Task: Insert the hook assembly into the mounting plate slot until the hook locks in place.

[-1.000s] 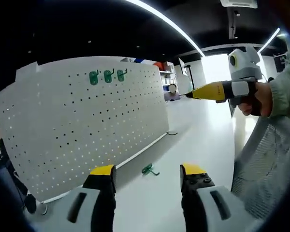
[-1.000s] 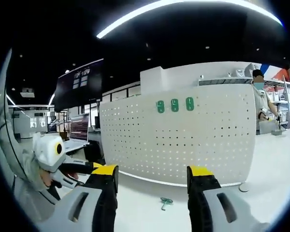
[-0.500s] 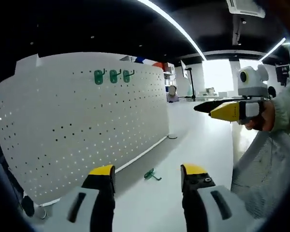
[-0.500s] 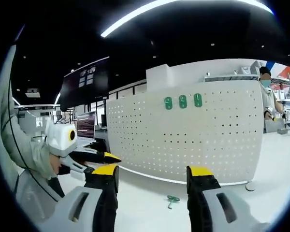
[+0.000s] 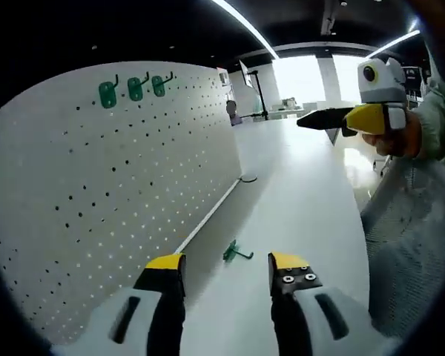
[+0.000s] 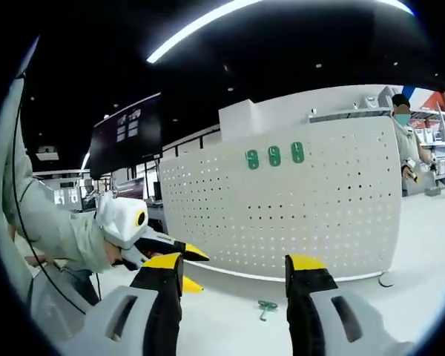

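**Loose hook on the surface before the pegboard**

White and bare, the surface [image 5: 297, 193] carries an upright white pegboard [image 5: 96, 193], the mounting plate, with three green hooks [image 6: 274, 156] hung in a row near its top. No brand or writing can be read; the dark screen [image 6: 122, 137] behind bears text too small to make out. One loose green hook assembly [image 5: 233, 253] lies on the surface just beside the pegboard's foot. The left gripper [image 5: 226, 267] points along the board, jaws spread and empty. The right gripper [image 6: 233, 267] faces the board, jaws likewise apart, holding nothing. A person [image 6: 403, 141] stands at the board's far end.
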A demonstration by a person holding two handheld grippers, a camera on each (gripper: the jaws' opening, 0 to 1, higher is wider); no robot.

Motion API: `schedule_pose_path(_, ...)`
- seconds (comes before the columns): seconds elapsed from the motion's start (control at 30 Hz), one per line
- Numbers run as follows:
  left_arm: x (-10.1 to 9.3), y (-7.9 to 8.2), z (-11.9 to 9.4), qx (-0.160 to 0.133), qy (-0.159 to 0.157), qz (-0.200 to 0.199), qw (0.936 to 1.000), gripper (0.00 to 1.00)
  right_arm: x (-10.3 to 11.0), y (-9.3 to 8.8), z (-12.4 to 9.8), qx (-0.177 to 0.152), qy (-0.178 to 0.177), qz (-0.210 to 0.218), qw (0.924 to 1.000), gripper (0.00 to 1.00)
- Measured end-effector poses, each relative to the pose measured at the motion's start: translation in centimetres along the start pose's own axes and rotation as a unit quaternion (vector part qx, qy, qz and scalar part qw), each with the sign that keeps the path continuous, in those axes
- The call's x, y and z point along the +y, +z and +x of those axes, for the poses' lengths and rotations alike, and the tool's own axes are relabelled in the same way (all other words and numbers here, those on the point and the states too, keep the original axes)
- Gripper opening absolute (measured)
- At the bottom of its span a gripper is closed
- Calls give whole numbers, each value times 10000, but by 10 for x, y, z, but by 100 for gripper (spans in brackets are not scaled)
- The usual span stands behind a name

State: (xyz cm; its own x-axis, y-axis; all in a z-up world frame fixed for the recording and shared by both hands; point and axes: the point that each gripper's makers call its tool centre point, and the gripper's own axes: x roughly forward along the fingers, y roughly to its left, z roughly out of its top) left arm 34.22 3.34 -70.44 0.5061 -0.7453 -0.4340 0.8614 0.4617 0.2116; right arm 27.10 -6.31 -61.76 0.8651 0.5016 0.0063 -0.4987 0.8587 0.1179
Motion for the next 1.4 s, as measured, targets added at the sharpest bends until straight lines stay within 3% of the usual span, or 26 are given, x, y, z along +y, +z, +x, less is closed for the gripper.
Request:
schedule_pose_path(0.17,1,-5,18,99,-263,138,9995,41,-3,-1,0,9,-22,123,9999,53)
schedule_pose_path(0.27,4,-15,27,359,-344,359,9981,38,-3,-1,0,1,-45,133,9999,53)
schedule_pose_path(0.43,6,-22,40,533,-546,457,9960,31,-3,-2,0,26,-46,153,9999,52)
schedule_pose_path(0.77,7,-24,71,794,-890,544,9914,30,-6,-3,-1,45,-106,203,9997,51)
schedule_pose_path(1.0,0,-33,94,1102,-1149,773,9842,30,-9,-3,-2,41,-161,229,9996,50)
schedule_pose_path(1.4,-8,-48,113,1420,-1429,1275,9712,24,-14,-2,-3,-3,-261,294,9992,49)
